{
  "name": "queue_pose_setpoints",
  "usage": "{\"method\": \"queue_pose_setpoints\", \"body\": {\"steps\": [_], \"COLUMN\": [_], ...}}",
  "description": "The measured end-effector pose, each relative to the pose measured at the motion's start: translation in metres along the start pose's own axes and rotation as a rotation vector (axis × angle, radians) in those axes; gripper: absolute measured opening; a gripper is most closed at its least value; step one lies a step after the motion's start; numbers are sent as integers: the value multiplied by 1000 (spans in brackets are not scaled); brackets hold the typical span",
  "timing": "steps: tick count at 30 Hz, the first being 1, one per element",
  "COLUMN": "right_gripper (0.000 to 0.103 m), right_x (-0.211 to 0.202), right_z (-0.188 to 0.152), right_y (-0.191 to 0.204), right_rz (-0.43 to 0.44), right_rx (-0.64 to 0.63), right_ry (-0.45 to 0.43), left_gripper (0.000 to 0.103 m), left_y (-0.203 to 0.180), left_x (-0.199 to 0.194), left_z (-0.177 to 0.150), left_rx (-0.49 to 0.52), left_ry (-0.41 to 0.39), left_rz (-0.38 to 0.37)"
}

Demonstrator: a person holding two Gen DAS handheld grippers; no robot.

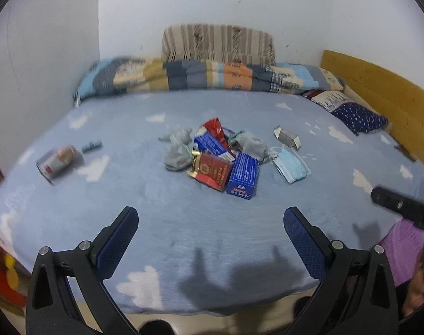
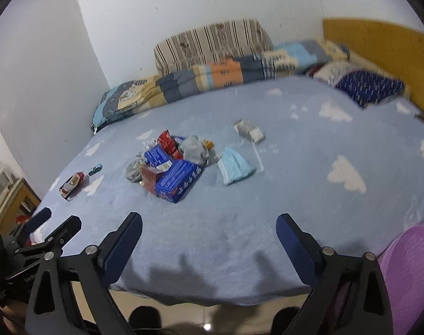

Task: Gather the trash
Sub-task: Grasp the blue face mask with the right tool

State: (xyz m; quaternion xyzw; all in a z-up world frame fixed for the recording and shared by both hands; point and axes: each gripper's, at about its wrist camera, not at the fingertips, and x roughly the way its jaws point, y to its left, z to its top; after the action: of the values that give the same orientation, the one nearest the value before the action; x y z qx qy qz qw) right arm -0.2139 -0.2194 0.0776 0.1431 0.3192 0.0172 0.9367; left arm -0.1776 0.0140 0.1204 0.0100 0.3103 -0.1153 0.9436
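A heap of trash lies mid-bed on the light blue sheet (image 1: 184, 223): a blue carton (image 1: 243, 176), a red carton (image 1: 212, 171), a red wrapper (image 1: 214, 128) and grey crumpled wads (image 1: 178, 150). Beside the heap are a blue face mask (image 1: 291, 164) and a small silver box (image 1: 286, 137). A clear cup with a red label (image 1: 58, 162) lies far left. My left gripper (image 1: 210, 215) is open and empty, short of the heap. My right gripper (image 2: 209, 219) is open too, with nothing between its fingers; the blue carton (image 2: 180, 180) and mask (image 2: 234, 166) lie ahead of it.
A purple mesh container (image 2: 410, 256) sits at the bed's near right corner. A folded patchwork quilt (image 1: 212, 78) and striped cushion (image 1: 217, 43) line the far wall. A navy pillow (image 1: 357, 117) lies by the wooden headboard (image 1: 379, 83). The bed's front edge is just below the grippers.
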Motion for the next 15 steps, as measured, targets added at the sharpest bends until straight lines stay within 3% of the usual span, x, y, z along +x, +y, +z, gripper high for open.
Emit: {"method": "queue_pose_setpoints", "body": {"steps": [4,9,15], "right_gripper": [93,93,91], "right_x": [32,88,173], "right_z": [10,39,77], "right_y": [-12,-24,-40], "right_rz": [32,26,-95], "right_rx": [51,87,62], "right_ry": [106,225,284], "left_gripper": [102,85,73], "left_y": [14,23,25], "left_x": [32,76,114], "left_z": [19,38,34], "left_rx": [-114,-238,-208], "left_ry": [84,154,214], "left_rz": [-30,-60,-107]}}
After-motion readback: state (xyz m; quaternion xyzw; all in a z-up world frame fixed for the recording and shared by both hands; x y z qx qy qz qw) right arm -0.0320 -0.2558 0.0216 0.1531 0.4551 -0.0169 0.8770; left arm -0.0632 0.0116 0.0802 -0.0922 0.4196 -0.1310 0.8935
